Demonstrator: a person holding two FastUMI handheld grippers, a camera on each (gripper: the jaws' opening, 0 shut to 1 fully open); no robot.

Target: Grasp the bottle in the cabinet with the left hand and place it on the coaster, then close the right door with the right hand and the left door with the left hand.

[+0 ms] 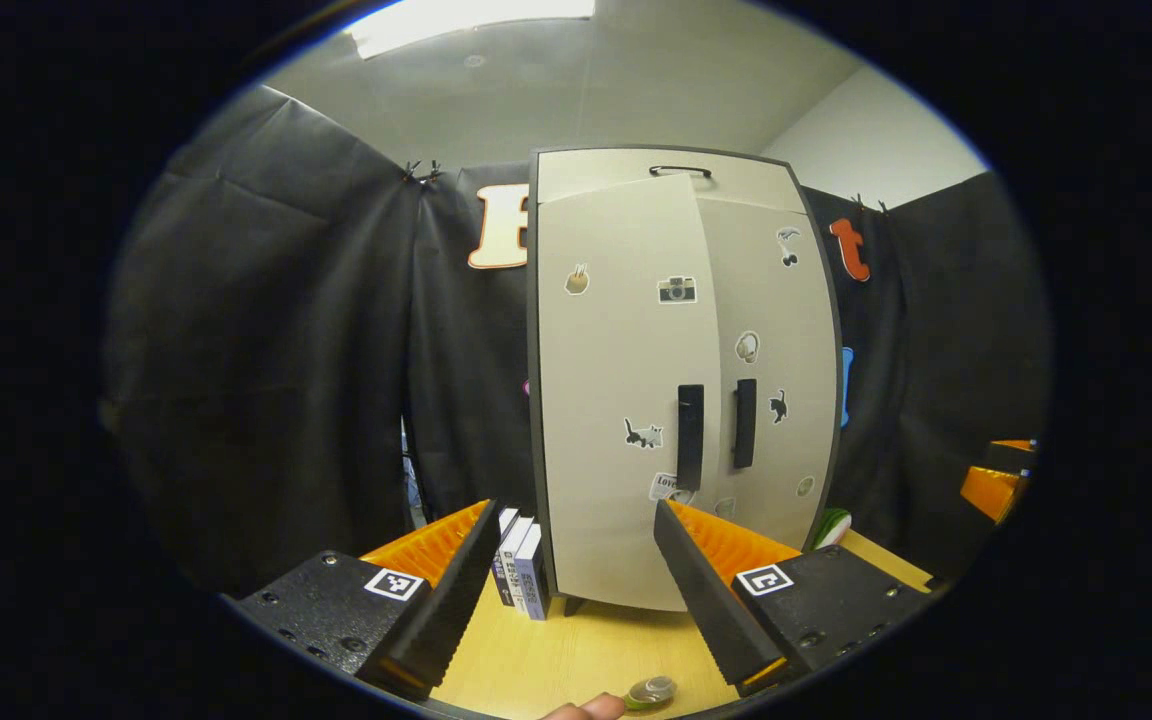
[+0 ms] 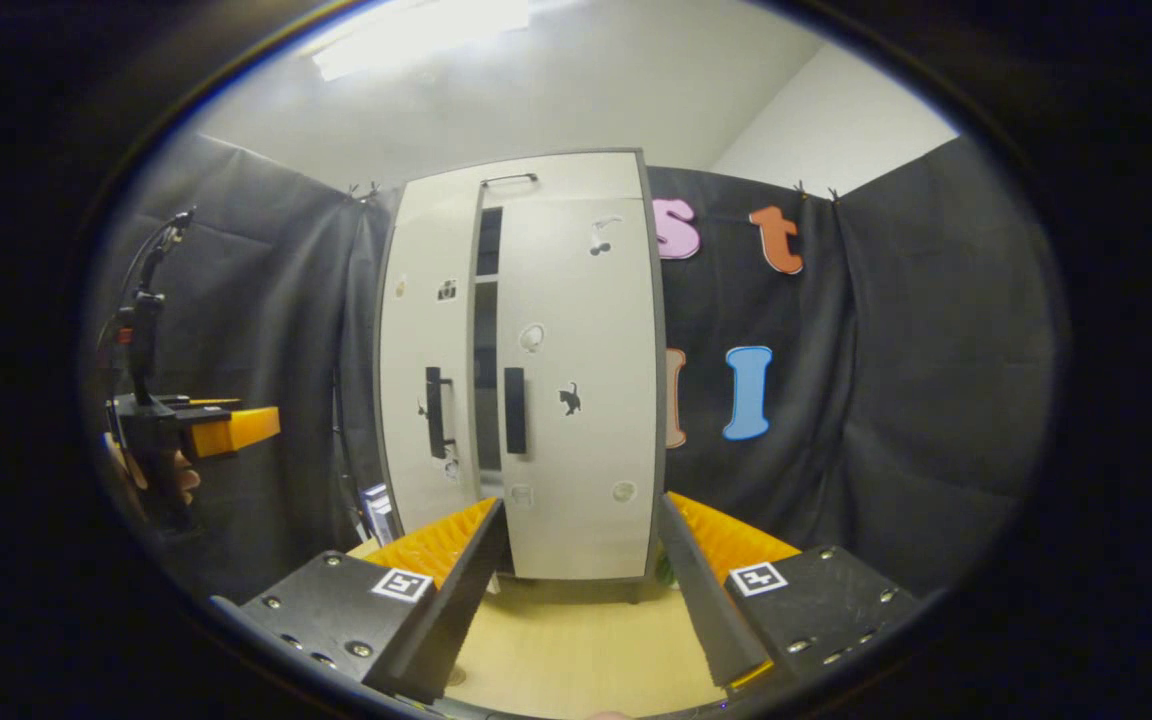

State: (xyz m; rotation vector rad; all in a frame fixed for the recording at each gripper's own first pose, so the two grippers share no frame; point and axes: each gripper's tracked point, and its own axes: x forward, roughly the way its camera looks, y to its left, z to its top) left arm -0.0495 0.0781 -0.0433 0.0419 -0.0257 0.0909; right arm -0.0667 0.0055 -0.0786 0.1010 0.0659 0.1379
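Tall beige sticker-covered cabinet – left door ajar, right door closed; both grippers – left, right – spread wide, empty.

The cabinet stands upright across the far side of the table; its right door sits flush, while the left door is ajar, leaving a narrow dark gap between them; books stand just beside the cabinet's left foot; bare tabletop lies open before the doors.
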